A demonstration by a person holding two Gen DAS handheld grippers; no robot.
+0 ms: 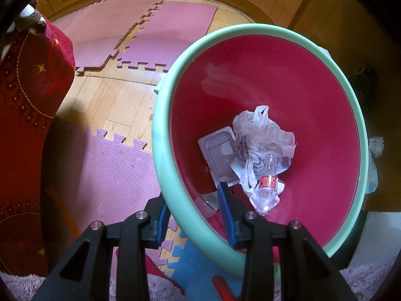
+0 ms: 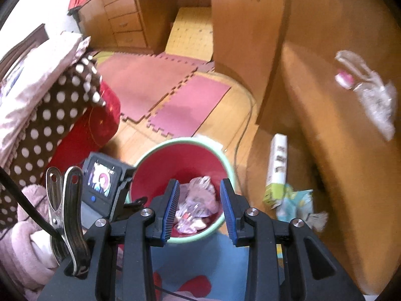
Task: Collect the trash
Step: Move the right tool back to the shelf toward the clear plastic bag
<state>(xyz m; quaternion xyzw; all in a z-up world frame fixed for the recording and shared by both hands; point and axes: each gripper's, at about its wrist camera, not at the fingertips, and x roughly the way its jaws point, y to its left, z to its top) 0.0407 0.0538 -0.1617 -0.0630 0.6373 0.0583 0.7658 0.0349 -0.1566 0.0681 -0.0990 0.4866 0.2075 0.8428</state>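
Left wrist view looks straight down the left gripper, whose blue-padded fingers stand on either side of the mint-green rim of the bin, one pad outside and one inside the red wall; whether they actually press the rim I cannot tell from where I stand. Down in the bin's red bottom lie a crumpled white plastic bag, a clear plastic tray just beside it, and a small clear bottle with a red label resting against the bag. Purple foam mats cover the wooden floor around the bin, and a red cloth with gold stars hangs at the left. Over on the right wrist view, the right gripper hangs above the bin with its fingers spread and nothing between them. To its right on the floor, a white and green carton stands near the bin, with a pale blue wrapper just beside it. A clear plastic bag with something pink inside shows blurred against the wooden cabinet.
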